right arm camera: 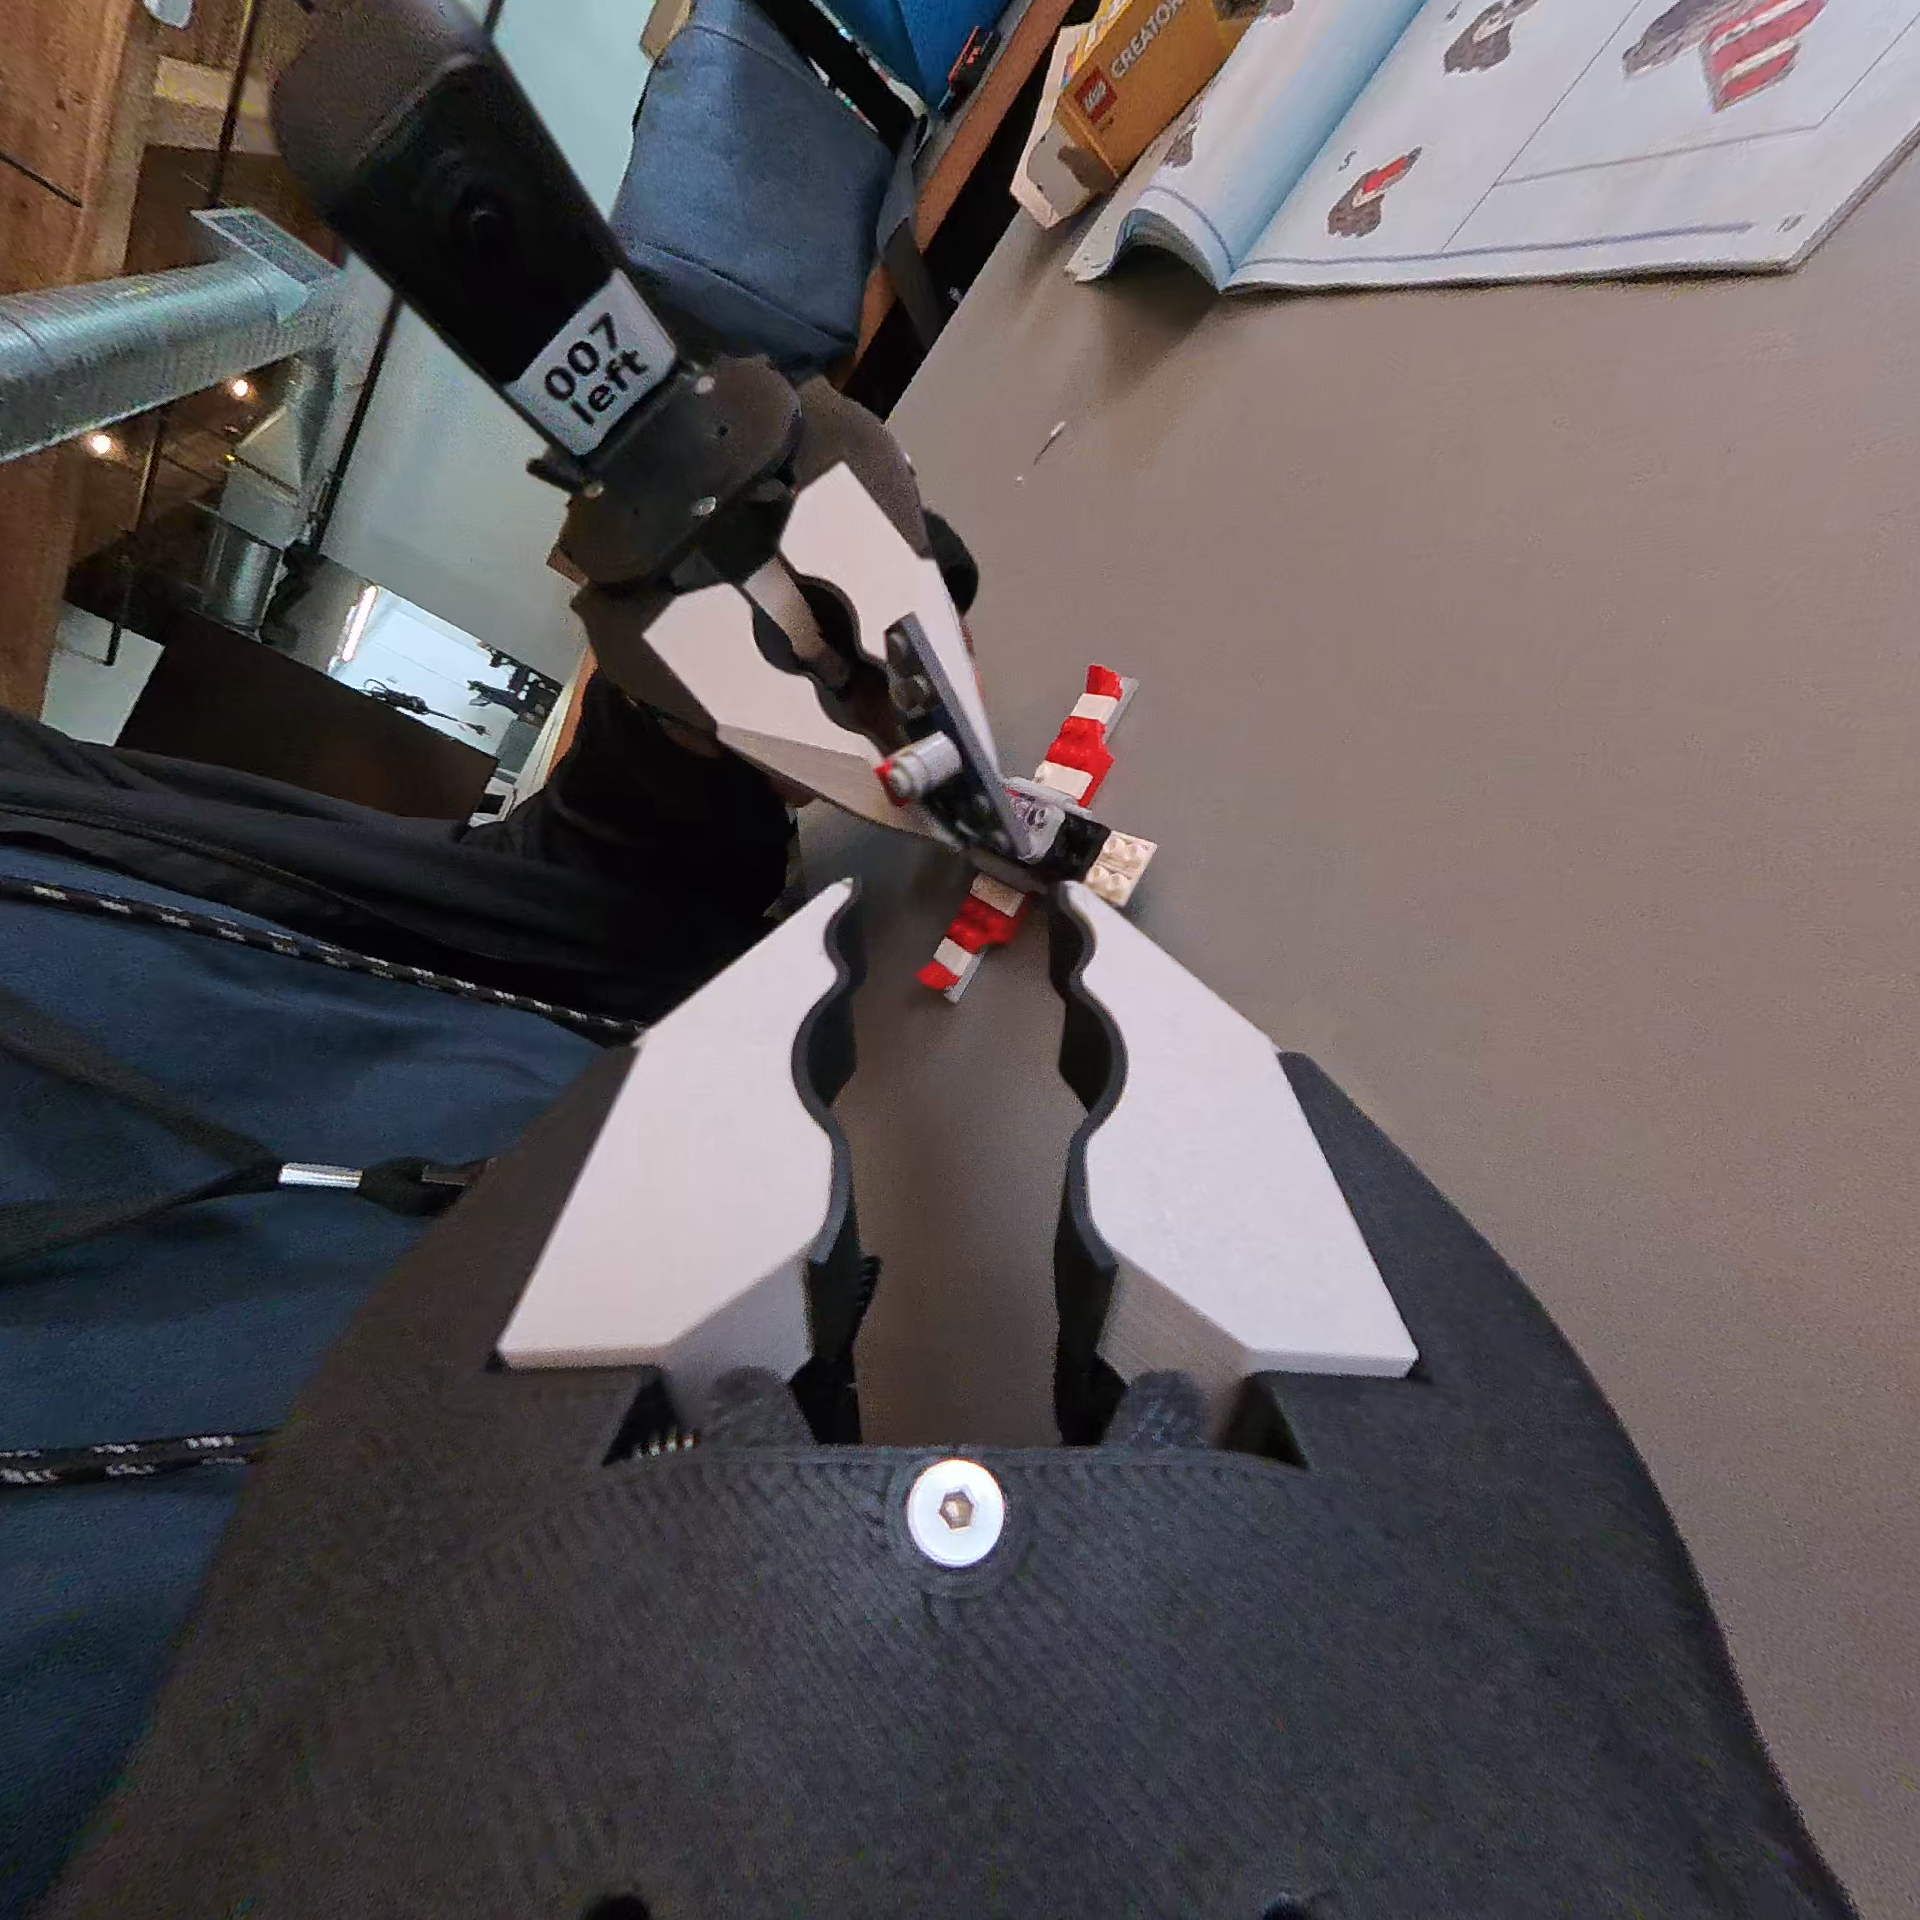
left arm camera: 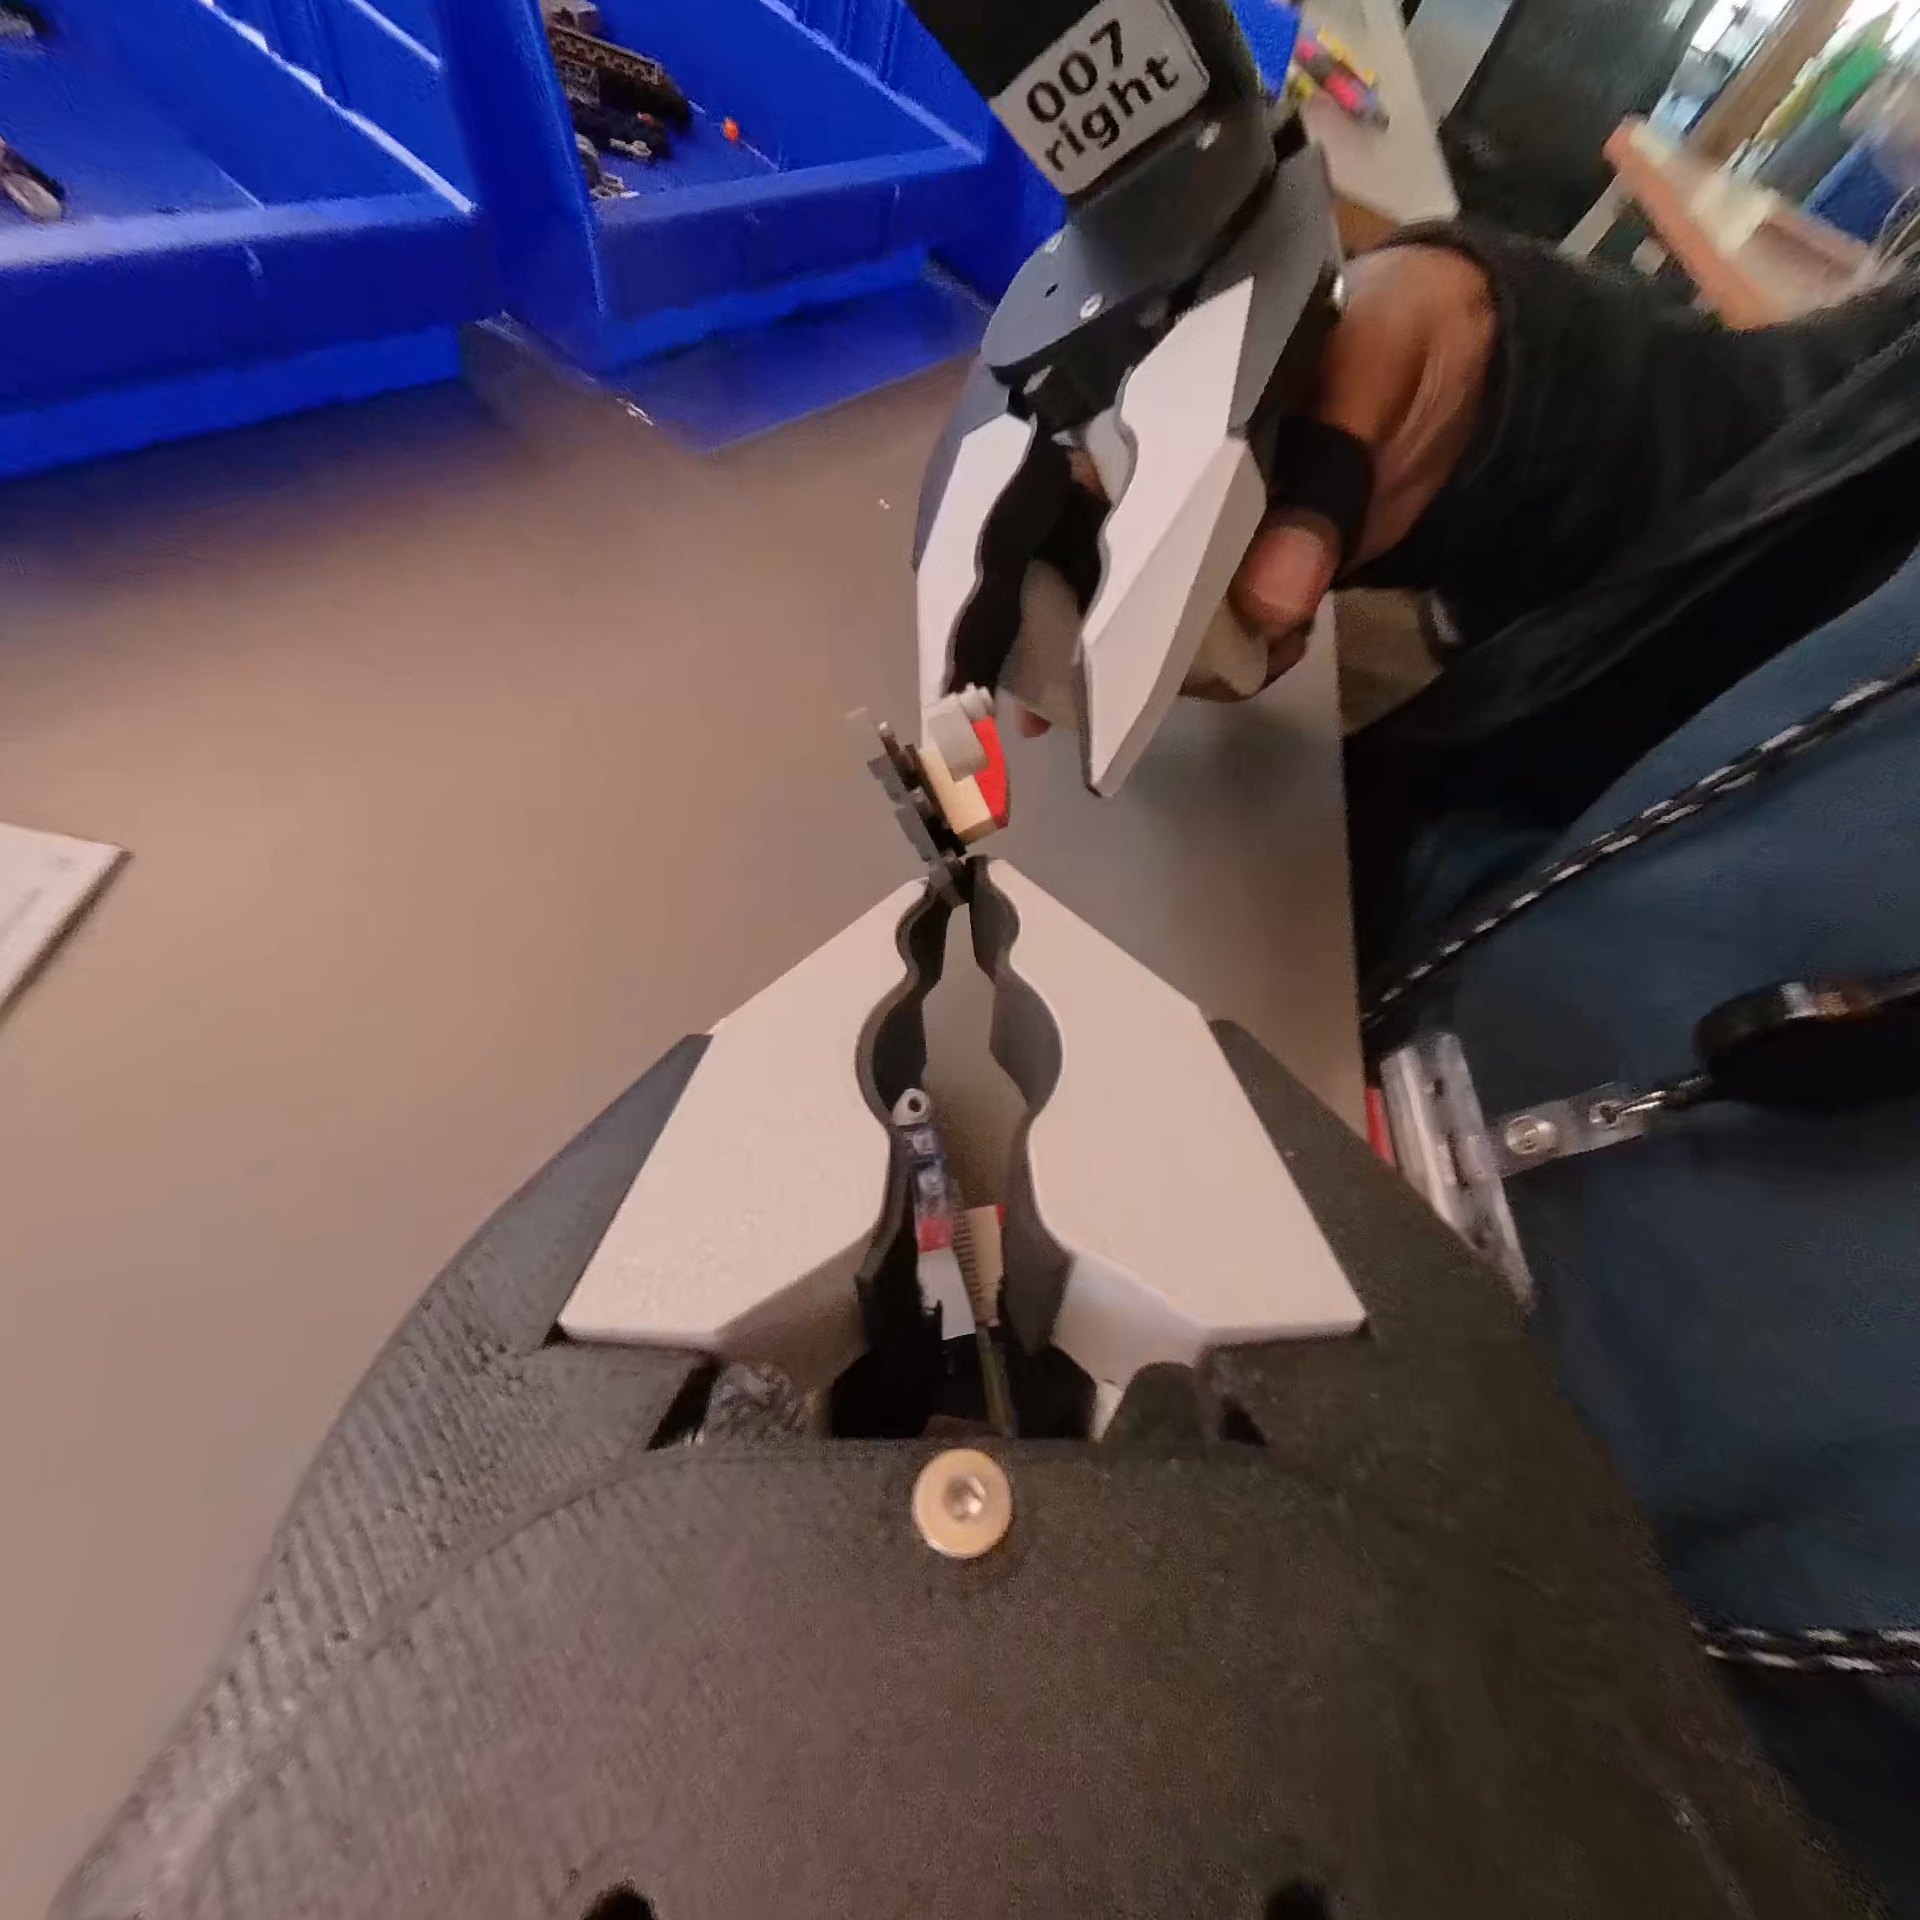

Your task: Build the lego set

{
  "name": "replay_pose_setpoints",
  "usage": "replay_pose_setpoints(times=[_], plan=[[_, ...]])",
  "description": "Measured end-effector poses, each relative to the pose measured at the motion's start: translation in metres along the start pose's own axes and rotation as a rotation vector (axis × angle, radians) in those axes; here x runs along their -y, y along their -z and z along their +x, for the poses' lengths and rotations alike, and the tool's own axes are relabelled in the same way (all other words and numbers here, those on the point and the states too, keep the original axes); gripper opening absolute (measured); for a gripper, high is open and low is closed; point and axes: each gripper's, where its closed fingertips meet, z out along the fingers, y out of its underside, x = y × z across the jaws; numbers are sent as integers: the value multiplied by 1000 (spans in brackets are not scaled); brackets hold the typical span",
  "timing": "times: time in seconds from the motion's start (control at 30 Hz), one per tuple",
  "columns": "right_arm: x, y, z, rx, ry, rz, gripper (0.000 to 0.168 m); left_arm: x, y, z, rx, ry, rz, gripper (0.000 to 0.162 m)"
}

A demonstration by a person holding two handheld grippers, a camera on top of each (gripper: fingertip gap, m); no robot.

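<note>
A small lego model (left arm camera: 961, 774) has a black plate body with white, red and grey pieces. In the right wrist view it (right arm camera: 1081, 743) shows red-and-white striped wings and a black middle. My left gripper (left arm camera: 954, 878) is shut on the model's dark plate edge and holds it above the grey table (left arm camera: 416, 675). It also shows in the right wrist view (right arm camera: 977, 821). My right gripper (right arm camera: 956, 904) is open, with its fingertips either side of the model's lower wing. In the left wrist view it (left arm camera: 1039, 732) reaches the model from above, one tip close to the grey piece.
Blue parts bins (left arm camera: 727, 208) with loose pieces stand at the table's far side. An open instruction booklet (right arm camera: 1558, 156) and a lego box (right arm camera: 1132, 83) lie farther off. A white sheet (left arm camera: 42, 894) lies at the left. The table edge and a person's lap (left arm camera: 1662, 1143) are close by. The grippers are tip to tip, or close to it.
</note>
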Motion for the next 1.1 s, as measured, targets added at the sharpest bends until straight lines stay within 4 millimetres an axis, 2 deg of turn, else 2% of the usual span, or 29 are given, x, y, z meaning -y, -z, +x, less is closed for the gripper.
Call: replay_pose_setpoints(times=[0.13, 0.23, 0.33, 0.4, 0.47, 0.57, 0.63, 0.73, 0.9, 1.1], plan=[[11, -1, -8, 72, -1, 48, 40, 8, 1, 8, -108, 134, 65, 4], [13, -6, -14, 122, -12, 54, 39, 9, 0, 14, -153, 160, 64, 4], [13, -9, -15, 141, -27, 50, 23, 5, -2, 17, -159, 157, 31, 4], [14, -9, -11, 134, -58, 58, 22, 1, -3, 15, -133, 149, 4, 7], [13, -9, -4, 106, -100, 60, 21, -6, -1, 6, -62, 141, -42, 26], [7, -8, 13, 23, -161, 46, 21, -27, 6, -17, 130, 69, -161, 47], [2, -10, 20, -8, -195, 36, 21, -44, 6, -22, 195, 3, -274, 52], [-3, -14, 25, -32, -236, 30, 21, -62, 4, -23, 237, -68, -382, 48], [-7, -19, 26, -53, -260, 27, 21, -61, 2, -23, 265, -134, -375, 17], [-6, -19, 29, -76, -279, 53, 21, -55, 1, -19, 301, -173, -309, 16]])
